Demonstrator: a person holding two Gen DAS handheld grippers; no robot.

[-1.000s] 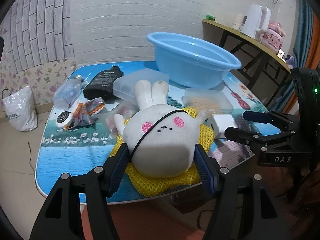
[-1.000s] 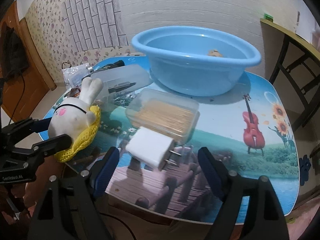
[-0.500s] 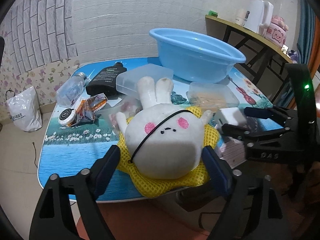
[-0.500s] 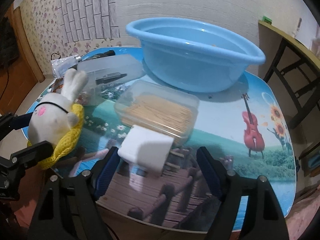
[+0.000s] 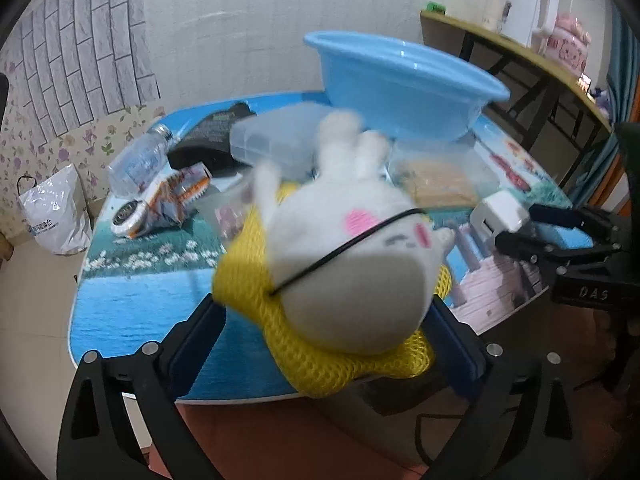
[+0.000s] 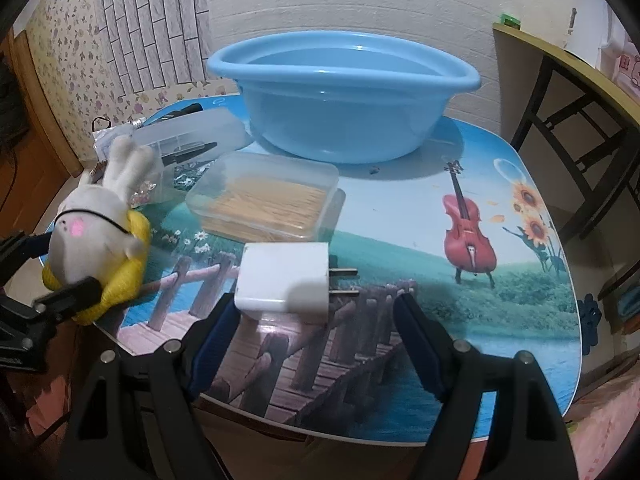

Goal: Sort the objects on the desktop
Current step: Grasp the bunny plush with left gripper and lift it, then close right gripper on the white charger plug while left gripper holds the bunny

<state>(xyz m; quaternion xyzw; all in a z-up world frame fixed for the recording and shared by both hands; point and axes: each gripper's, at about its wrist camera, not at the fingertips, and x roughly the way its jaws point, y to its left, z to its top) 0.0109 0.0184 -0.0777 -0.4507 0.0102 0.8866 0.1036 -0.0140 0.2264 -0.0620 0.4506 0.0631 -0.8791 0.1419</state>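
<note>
Left gripper (image 5: 326,336) opening; plush rabbit (image 5: 352,256) now tilted, blurred.

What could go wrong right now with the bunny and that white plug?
The left tool is opening around the bunny, which sits at the table's near edge and looks blurred, so it may tumble off. The right tool is open near the plug; its left finger could nudge the plug rather than straddle it.
</note>
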